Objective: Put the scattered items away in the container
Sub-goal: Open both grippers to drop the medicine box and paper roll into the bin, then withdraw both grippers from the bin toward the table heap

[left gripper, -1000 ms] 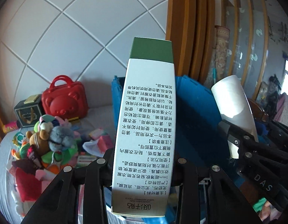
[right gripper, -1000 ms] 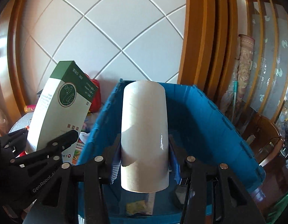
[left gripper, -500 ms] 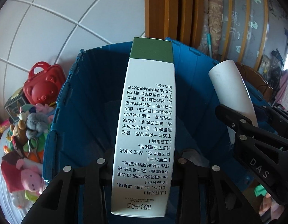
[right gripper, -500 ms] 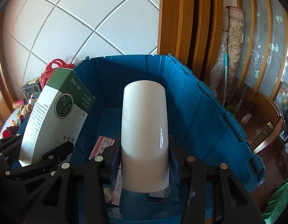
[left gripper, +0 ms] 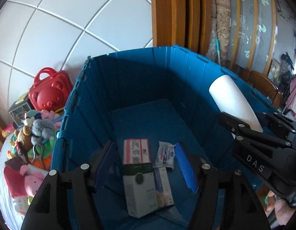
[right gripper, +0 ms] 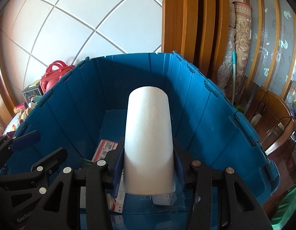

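The blue crate (left gripper: 79, 88) fills both views, and both grippers hang over its near edge. My left gripper (left gripper: 144, 147) has its jaws opening, with nothing between the blue pads. The green-and-white box (left gripper: 140, 193) lies flat on the crate floor below them. My right gripper (right gripper: 148, 141) is shut on a white roll (right gripper: 148, 111), which stands out forward over the crate (right gripper: 215, 88). In the left wrist view, the roll (left gripper: 230, 97) and right gripper (left gripper: 249, 120) show at the right. The left gripper (right gripper: 38, 147) shows at the lower left of the right wrist view.
On the crate floor lie a red-and-white box (left gripper: 136, 149), a small packet (left gripper: 165, 155) and a pink carton (left gripper: 163, 187). Left of the crate are a red bear case (left gripper: 49, 94), a dark box (left gripper: 19, 109) and several plush toys (left gripper: 33, 134). A wooden chair (right gripper: 272, 118) stands right.
Both grippers moved forward and down over the crate. My left gripper opened and the green-and-white box dropped onto the crate floor. The right gripper still grips the white roll.
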Demonstrator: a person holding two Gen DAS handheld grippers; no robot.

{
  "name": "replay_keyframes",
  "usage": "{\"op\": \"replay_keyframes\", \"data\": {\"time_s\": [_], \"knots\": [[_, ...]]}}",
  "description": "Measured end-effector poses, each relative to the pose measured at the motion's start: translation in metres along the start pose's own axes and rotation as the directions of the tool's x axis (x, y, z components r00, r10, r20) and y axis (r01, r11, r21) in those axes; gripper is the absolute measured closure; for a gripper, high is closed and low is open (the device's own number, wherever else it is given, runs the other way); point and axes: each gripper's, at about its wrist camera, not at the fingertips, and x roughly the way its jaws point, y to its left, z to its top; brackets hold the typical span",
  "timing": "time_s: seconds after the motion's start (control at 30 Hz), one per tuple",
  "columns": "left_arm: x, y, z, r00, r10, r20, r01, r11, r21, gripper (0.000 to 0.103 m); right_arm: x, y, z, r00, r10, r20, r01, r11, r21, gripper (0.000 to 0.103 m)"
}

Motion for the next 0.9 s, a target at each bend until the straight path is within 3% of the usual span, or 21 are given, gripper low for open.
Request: {"op": "replay_keyframes", "data": {"time_s": [0.07,0.1,0.17,0.37,0.6,0.9], "knots": [[-0.002,0.001,0.0,1.0,0.0,0.011,0.0,1.0,0.001,0.023,-0.002,-0.003,0.001,1.0,-0.009,0.009,0.009,1.0,0.01,0.052],[-0.003,0.001,0.0,1.0,0.001,0.017,-0.001,1.0,0.003,0.022,-0.003,-0.005,0.001,1.0,-0.015,0.014,0.014,1.0,0.016,0.038],[-0.003,0.002,0.0,1.0,0.002,0.017,-0.002,1.0,0.003,0.022,-0.005,-0.008,0.004,0.999,-0.025,0.022,0.025,1.0,0.019,0.023],[-0.003,0.004,-0.003,1.0,-0.01,0.008,0.01,1.0,-0.01,0.022,-0.013,-0.011,0.001,0.999,-0.045,0.004,0.045,0.999,0.016,0.022],[-0.006,-0.004,-0.004,1.0,-0.022,-0.005,0.022,1.0,0.001,0.019,-0.027,-0.017,-0.005,0.997,-0.083,-0.007,0.083,0.996,0.016,0.009],[-0.013,-0.001,-0.012,1.0,-0.02,-0.004,0.02,1.0,0.006,0.019,-0.038,-0.021,-0.011,0.996,-0.088,-0.001,0.088,0.995,0.038,0.005]]}}
